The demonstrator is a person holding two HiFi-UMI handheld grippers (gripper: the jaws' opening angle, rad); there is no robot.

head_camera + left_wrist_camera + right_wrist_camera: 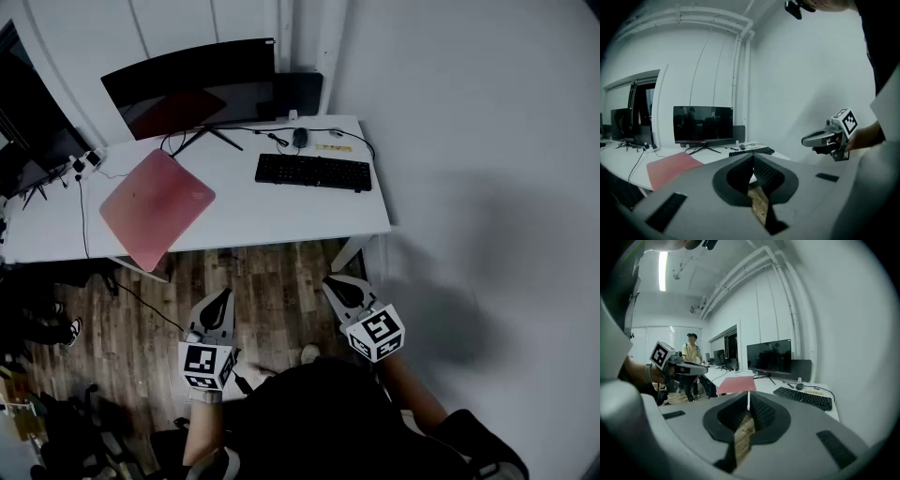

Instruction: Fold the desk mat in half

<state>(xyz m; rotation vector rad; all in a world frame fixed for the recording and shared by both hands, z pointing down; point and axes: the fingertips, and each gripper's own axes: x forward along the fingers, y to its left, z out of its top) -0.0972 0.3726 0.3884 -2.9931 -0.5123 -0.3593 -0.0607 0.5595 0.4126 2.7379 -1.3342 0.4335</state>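
Your left gripper (pixel 221 295) and right gripper (pixel 336 284) hang side by side over the wood floor (pixel 272 281), in front of the white desk (pixel 281 217) and well apart from anything on it. Both are clenched and empty: in each gripper view the jaw tips meet, and only floorboards show through the gap behind them. The pink mat (pixel 157 208) lies flat and unfolded on the left part of the desk. It is turned at an angle, so its near corner sticks out past the front edge. The mat is closer to your left gripper than to your right. A black keyboard (pixel 313 172) sits to the mat's right, apart from it, with a mouse (pixel 300 137) just behind the keyboard. A dark monitor (pixel 192 84) stands at the back of the desk. In the right gripper view a person (pixel 691 366) stands far off in the room.
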